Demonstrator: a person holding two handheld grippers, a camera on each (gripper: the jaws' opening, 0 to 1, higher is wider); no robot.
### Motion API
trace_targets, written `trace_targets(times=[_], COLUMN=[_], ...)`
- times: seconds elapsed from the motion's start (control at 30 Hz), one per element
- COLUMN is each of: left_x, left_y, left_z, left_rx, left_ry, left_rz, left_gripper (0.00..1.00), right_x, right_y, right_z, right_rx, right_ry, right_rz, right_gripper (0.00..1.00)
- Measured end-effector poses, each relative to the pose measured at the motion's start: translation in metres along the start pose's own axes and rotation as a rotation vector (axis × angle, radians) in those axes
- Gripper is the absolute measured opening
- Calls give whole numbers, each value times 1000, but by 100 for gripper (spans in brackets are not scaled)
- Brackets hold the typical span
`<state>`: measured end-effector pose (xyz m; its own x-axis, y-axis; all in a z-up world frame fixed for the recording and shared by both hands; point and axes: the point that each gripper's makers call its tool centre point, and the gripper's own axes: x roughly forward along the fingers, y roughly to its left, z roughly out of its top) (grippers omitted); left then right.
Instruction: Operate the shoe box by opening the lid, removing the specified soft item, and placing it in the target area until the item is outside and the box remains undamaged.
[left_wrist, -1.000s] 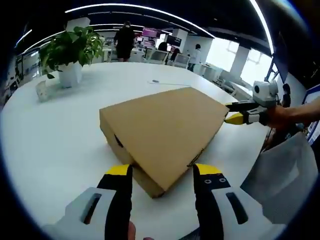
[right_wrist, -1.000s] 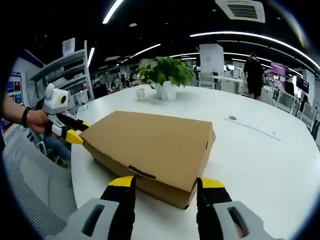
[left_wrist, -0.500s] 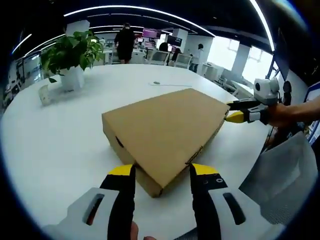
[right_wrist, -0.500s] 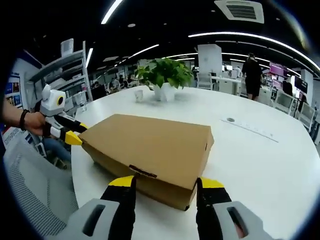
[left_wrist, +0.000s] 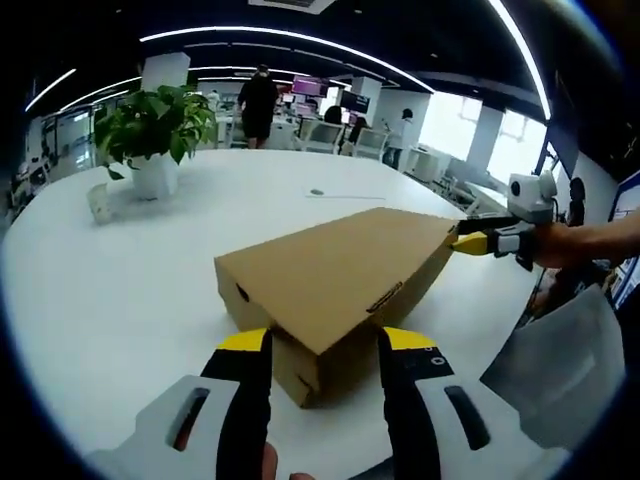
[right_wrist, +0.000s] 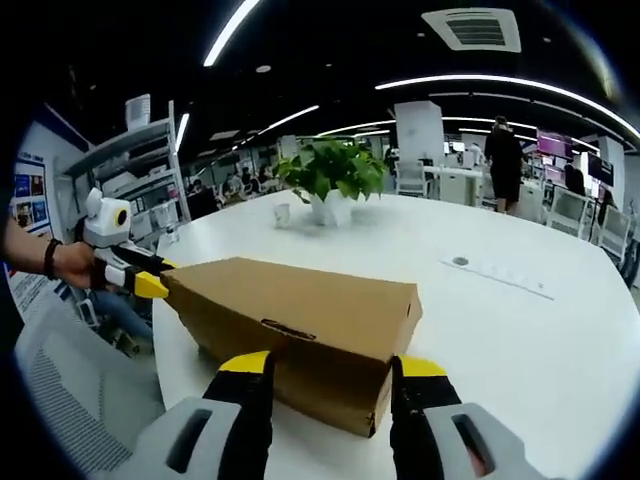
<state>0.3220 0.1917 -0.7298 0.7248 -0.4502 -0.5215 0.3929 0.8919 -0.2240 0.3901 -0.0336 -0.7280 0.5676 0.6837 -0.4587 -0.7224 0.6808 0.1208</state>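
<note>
No text, brand or number can be read. The dark mark on the shoe box (right_wrist: 300, 310) lid edge is too small to make out (likewise the wall posters (right_wrist: 28, 200)).

you are working over a big white table (left_wrist: 120, 290) with a rounded edge. the brown shoe box (left_wrist: 340, 275) is sitting on it close to the near edge, its lid closed. toward the far side a leafy plant in a white pot (left_wrist: 155, 175) is standing on the tabletop, and a small white cup (left_wrist: 99, 203) is standing just beside it. well beyond the box, a small dark round thing (right_wrist: 459, 262) is lying next to a thin pale strip (right_wrist: 500, 278) stretching along the tabletop.
</note>
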Motion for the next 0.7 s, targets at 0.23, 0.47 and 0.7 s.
trace_targets(times=[0.23,0.47,0.7], left_x=[-6,-10,-15], left_y=[-1,-2,-3], left_z=[10,22,39], left_rx=[-7,-3,19], left_ry=[-28,-53,-81], left_rz=[5,7,5], left_gripper=[42,42,44], right_x=[-3,-5,-3], right_y=[0,-3,-8], right_z=[12,29,54], right_rx=[21,30,45], right_ry=[-28,-59,-110], right_rz=[4,5,-2], right_gripper=[43,43,42])
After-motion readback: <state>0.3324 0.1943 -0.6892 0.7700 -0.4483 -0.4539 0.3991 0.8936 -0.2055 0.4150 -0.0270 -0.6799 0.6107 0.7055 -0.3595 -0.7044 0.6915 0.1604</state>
